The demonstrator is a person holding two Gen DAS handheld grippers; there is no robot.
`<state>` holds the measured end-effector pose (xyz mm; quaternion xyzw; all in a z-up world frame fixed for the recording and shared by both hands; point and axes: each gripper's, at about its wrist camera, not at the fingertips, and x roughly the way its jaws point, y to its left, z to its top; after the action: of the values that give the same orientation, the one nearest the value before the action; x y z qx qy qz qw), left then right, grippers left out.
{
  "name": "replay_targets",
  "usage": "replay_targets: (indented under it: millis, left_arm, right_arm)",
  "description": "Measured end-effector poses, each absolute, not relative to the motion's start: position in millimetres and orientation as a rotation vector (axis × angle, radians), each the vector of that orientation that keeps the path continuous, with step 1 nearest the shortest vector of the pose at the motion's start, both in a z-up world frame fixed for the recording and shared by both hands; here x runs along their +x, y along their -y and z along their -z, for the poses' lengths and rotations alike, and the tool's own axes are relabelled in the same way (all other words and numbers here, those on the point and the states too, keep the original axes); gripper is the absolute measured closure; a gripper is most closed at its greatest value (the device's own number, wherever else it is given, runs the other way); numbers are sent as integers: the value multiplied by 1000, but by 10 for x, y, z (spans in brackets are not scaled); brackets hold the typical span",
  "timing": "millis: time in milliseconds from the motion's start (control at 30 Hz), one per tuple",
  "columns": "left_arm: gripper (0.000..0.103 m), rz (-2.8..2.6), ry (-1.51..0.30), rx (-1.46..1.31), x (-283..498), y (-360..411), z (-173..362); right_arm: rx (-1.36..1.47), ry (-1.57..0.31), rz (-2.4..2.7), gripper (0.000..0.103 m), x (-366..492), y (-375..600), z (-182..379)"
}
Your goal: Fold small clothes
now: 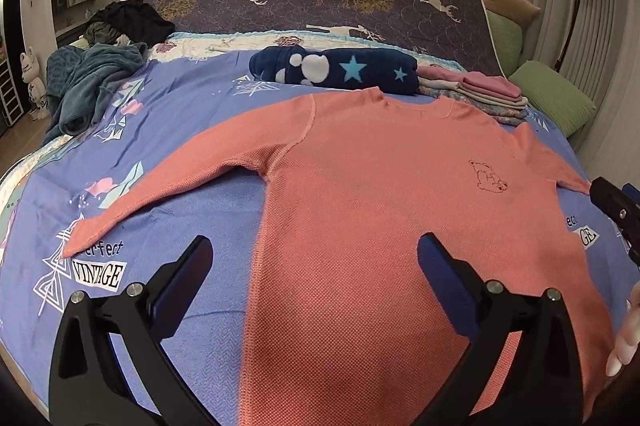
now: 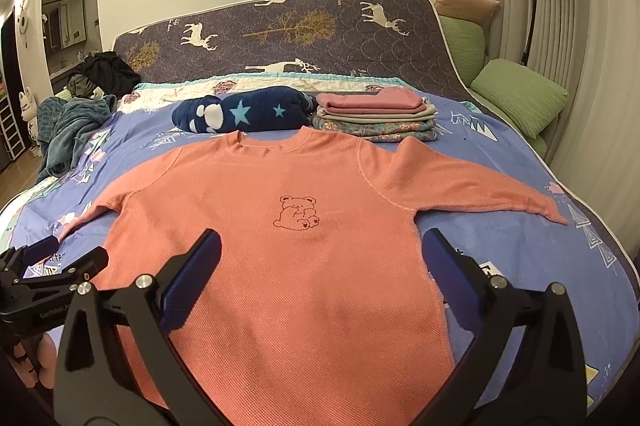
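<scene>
A coral long-sleeved shirt (image 1: 360, 210) with a bear outline on the chest lies flat, face up, on the blue bed sheet (image 1: 192, 162), both sleeves spread out; it also shows in the right wrist view (image 2: 288, 258). My left gripper (image 1: 314, 258) is open and empty, hovering above the shirt's lower left edge. My right gripper (image 2: 322, 254) is open and empty above the lower right part of the shirt. The left gripper shows at the left edge of the right wrist view (image 2: 64, 254); the right gripper's tip shows at the right edge of the left wrist view (image 1: 612, 202).
A stack of folded clothes (image 2: 376, 118) and a rolled navy star blanket (image 2: 244, 114) lie beyond the collar. A teal blanket heap (image 2: 68, 134) and dark clothes (image 2: 104, 70) lie far left. Green pillows (image 2: 520, 94) sit at the right by the headboard (image 2: 304, 30).
</scene>
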<state>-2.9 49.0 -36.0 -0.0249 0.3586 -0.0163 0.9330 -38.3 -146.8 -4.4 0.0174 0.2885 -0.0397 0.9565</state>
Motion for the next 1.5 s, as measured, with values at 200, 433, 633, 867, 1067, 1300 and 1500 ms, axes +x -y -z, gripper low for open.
replay_targets:
  millis: [200,433,633,867,1067,1300,1500]
  left_arm:
    - [1,59,-719,-127,-42,-643,377]
    - [1,62,-709,-174,-54,-798,421]
    - [1,59,-676,-214,-64,-970,406]
    - [14,41,-690,-313,-4,-1298,475]
    - [17,4,-696,-330,4,-1440,504]
    - [41,58,-709,-457,92,-1661,580]
    - [45,15,-727,-524,97,-1915,703]
  right_arm:
    - [25,-593,80,2,-362,1423,47]
    - [5,-606,75,2,-309,1357,57]
    - [0,-624,68,2,-224,1333,85]
    - [-14,-629,68,2,-100,1343,113]
    - [-14,-648,71,2,-10,1357,156]
    - [-13,-668,71,2,57,1354,198]
    - [-16,-680,73,2,88,1360,218]
